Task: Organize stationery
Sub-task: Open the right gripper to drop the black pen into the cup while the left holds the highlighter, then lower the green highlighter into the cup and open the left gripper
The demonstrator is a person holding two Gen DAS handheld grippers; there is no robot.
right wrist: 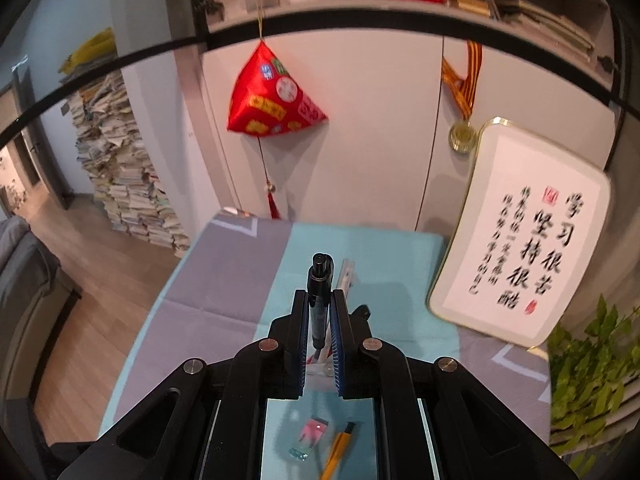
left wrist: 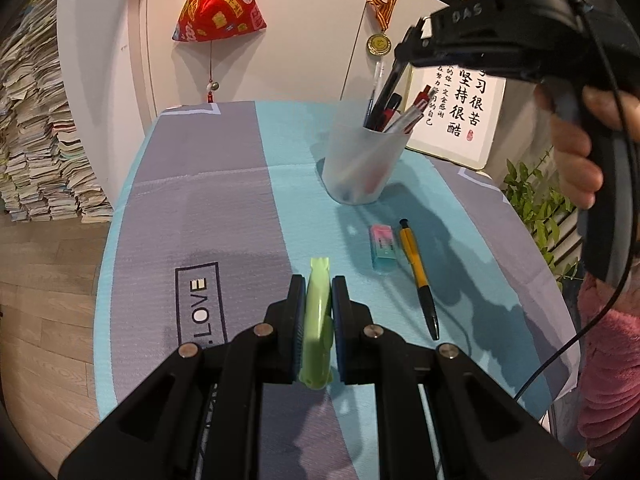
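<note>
- A pale green correction-tape-like piece (left wrist: 318,320) is being clamped by the left tongs (left wrist: 319,292), its long axis running forward along the fingers, low over the worktop (left wrist: 224,200)
- A black pen (right wrist: 319,300) is being gripped by the right tongs (right wrist: 319,300), the jaws pressed together on its barrel, the capped end sticking out ahead of the tips
- In the left wrist view the right tongs (left wrist: 400,64) are being held high above the frosted pen cup (left wrist: 362,160), the black pen (left wrist: 386,94) slanting steeply down so that its lower end is reaching in among the pens at the cup's rim
- The cup is being judged to lie just below and slightly behind the right tongs, so that the right hand (left wrist: 576,136) is much the nearer to it; the drop is being judged to depend on the pen's axis staying steep over the mouth
- A pink and teal eraser (left wrist: 384,248) and a yellow and black pen (left wrist: 418,276) are being left lying on the worktop, side by side and just apart, between the cup and the left tongs, the pen's long axis running roughly away from the camera
- These two are being judged nearer to the left hand, which is occupied
- A framed calligraphy board (right wrist: 520,236) is being leaned against the wall behind the cup
</note>
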